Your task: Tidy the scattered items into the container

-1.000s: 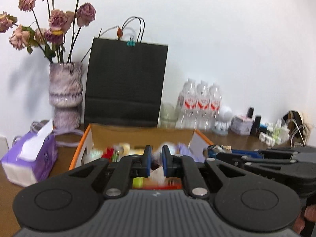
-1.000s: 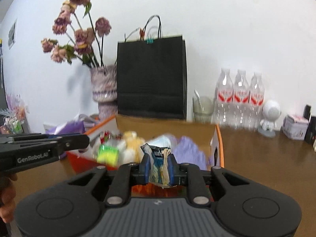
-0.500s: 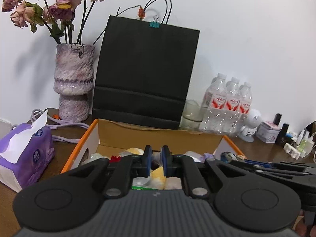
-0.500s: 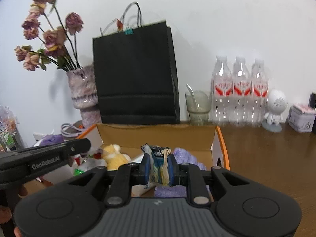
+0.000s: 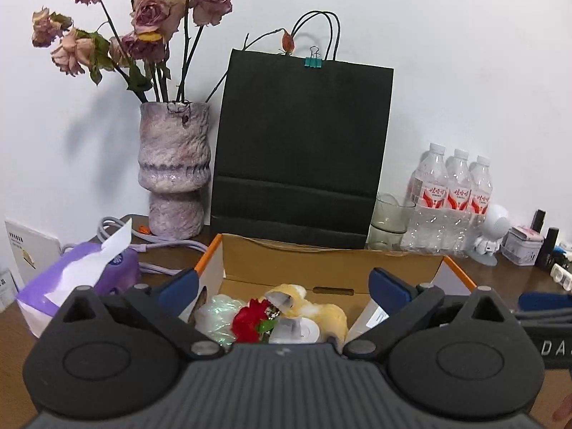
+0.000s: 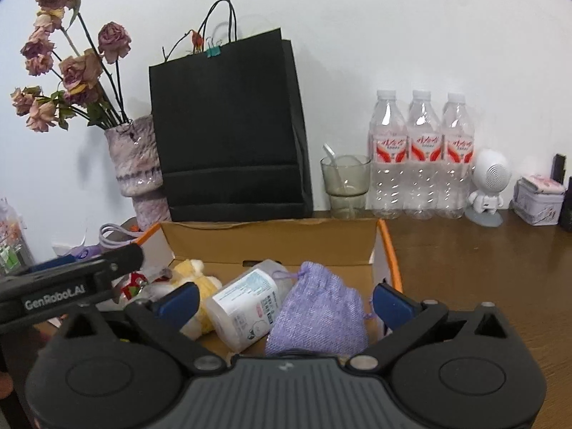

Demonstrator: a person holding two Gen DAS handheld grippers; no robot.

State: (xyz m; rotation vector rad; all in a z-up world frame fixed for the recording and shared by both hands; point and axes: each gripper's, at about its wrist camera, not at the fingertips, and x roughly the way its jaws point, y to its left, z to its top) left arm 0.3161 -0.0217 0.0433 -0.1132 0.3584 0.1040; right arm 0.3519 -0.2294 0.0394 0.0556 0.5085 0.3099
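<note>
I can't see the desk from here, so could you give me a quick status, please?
Both grippers, left and right, open over the cardboard box, jaws just opened, nothing between the pads. Purple pouch and white bottle inside. Nothing blocking.

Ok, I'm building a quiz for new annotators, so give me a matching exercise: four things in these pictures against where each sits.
Things:
1. purple pouch
2. black paper bag
3. water bottles
4. tissue pack

Places:
a. left of the cardboard box
b. inside the box
c. right of the glass cup
d. upright behind the box

Pairs: 1-b, 2-d, 3-c, 4-a
</note>
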